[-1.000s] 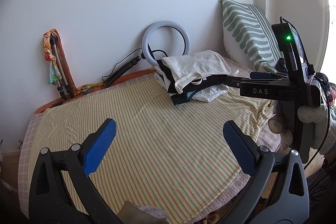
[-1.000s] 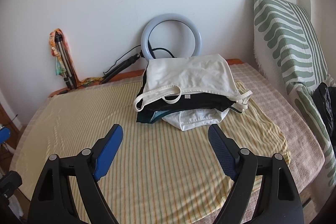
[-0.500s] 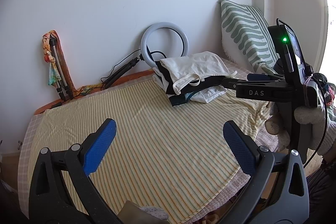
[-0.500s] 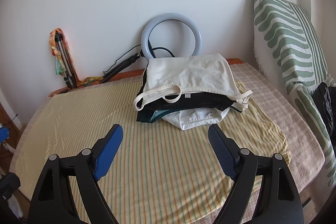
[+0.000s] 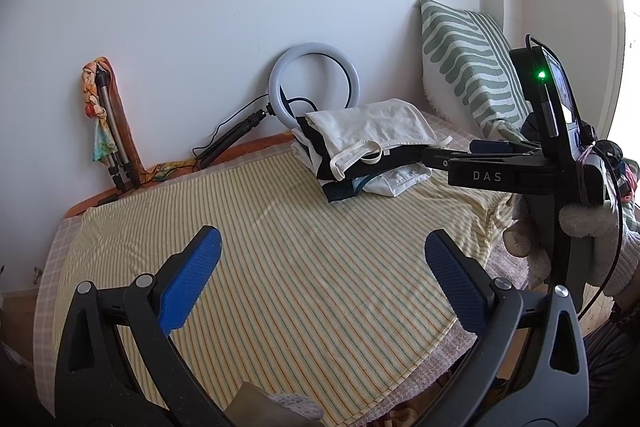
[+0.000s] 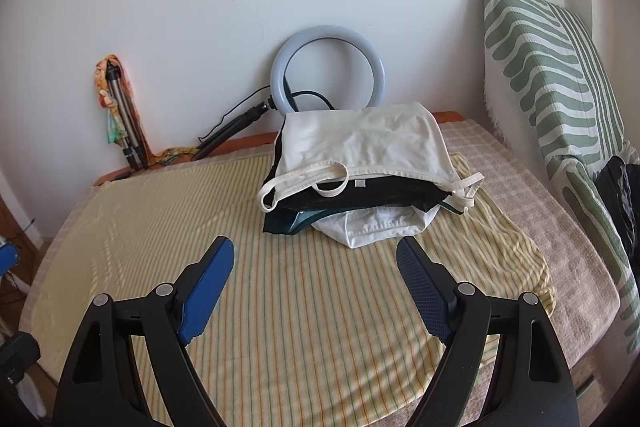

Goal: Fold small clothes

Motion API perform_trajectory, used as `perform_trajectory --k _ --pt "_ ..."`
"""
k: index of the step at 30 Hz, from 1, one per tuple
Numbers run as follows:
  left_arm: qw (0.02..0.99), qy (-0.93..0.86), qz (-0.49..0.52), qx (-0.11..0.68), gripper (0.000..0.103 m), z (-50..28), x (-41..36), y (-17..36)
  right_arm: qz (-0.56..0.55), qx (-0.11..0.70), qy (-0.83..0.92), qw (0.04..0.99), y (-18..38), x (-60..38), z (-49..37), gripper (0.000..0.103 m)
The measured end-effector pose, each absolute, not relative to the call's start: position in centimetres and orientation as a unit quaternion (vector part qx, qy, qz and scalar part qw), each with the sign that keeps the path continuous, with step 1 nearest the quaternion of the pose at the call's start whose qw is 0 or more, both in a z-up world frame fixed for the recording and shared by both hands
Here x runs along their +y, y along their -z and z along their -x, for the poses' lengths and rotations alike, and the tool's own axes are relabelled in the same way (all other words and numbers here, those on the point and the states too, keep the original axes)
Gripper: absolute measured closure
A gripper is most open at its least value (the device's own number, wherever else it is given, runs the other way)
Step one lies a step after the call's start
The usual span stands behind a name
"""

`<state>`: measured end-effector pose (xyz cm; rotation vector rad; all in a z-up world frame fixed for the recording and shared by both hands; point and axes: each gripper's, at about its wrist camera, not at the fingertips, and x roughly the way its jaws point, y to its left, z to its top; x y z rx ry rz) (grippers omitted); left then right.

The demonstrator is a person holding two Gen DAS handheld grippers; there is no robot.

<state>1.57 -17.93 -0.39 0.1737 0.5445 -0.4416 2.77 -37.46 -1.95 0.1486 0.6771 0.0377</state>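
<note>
A stack of folded small clothes [image 6: 360,179] lies at the back of the bed on a yellow striped cloth [image 6: 280,307]. A cream strappy top [image 6: 360,143] is on top, over black, teal and white pieces. The stack also shows in the left wrist view [image 5: 368,151]. My right gripper [image 6: 316,267] is open and empty, above the cloth just in front of the stack. My left gripper [image 5: 320,259] is open and empty, over the cloth's front left part. The right gripper's body [image 5: 500,175] reaches in from the right beside the stack.
A ring light [image 6: 328,67] on a small tripod leans on the wall behind the stack. A folded tripod wrapped in a patterned scarf [image 6: 116,107] stands at back left. A green striped pillow [image 6: 552,75] leans at right. A checked sheet [image 6: 540,219] covers the bed's right side.
The left wrist view has drifted slightly, with the right gripper's body shifting a little left toward the stack. Both grippers stay open; the clothes have not moved.
</note>
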Motion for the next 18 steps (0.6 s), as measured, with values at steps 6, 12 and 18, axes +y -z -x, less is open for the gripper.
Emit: perform_trajectory --k 6,12,18 --pt "0.934 0.217 -0.082 0.272 0.000 -1.7 -17.8 0.6 -0.075 0.331 -0.020 0.940 1.9 -37.4 -2.8 0.020" --pt "0.936 0.213 -0.082 0.270 0.000 -1.7 -17.6 1.1 -0.065 0.321 -0.011 0.945 1.5 -37.0 -2.5 0.020" --pt "0.940 0.206 -0.084 0.258 0.000 -1.8 -16.9 1.3 -0.054 0.299 0.021 0.952 0.8 -36.6 -1.7 0.020"
